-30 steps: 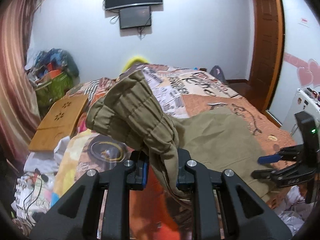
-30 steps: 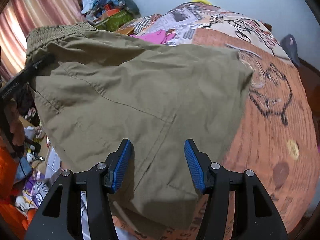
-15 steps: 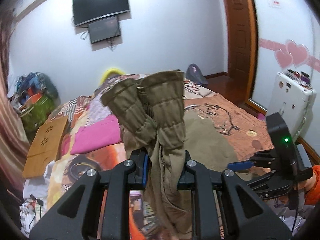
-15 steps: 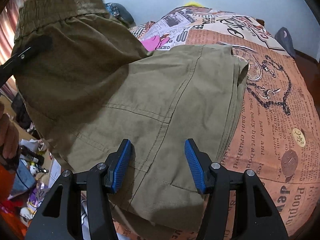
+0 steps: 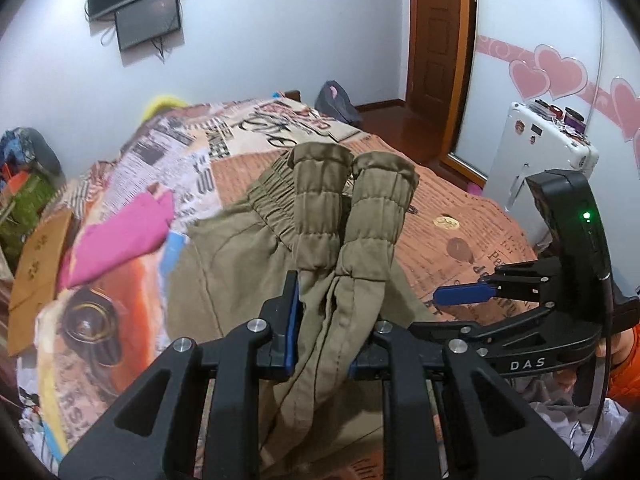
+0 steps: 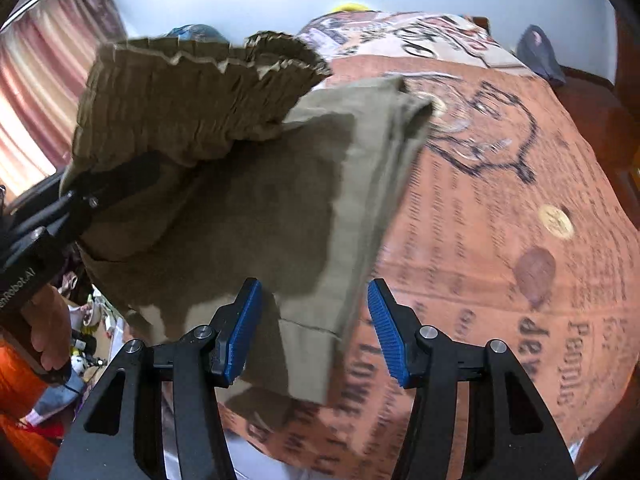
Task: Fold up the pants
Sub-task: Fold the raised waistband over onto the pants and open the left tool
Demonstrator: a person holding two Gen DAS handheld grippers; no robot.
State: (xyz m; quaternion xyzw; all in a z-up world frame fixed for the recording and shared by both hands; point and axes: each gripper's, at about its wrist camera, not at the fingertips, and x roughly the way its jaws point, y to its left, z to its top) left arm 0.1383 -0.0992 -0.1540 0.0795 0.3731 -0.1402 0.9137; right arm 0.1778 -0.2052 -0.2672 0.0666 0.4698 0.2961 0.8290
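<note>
The olive pants (image 5: 224,264) lie on the bed, with the elastic waistband (image 5: 352,200) lifted. My left gripper (image 5: 326,336) is shut on the bunched waistband and holds it above the rest of the cloth. In the right wrist view the waistband (image 6: 188,96) hangs over the spread pants (image 6: 280,208), pinched by the left gripper (image 6: 80,196). My right gripper (image 6: 314,332) is open and empty, low over the near edge of the pants; it also shows in the left wrist view (image 5: 468,294).
The bed has a printed orange bedspread (image 6: 500,208). A pink garment (image 5: 120,236) lies on its left part. A wooden board (image 5: 36,256) sits at the bed's left side, clutter beyond it. A white case (image 5: 536,152) stands to the right, near a door (image 5: 436,52).
My left gripper has carried the waistband to the right, over the pants toward the right gripper. The lifted cloth now doubles over the lower part. The right gripper has stayed open.
</note>
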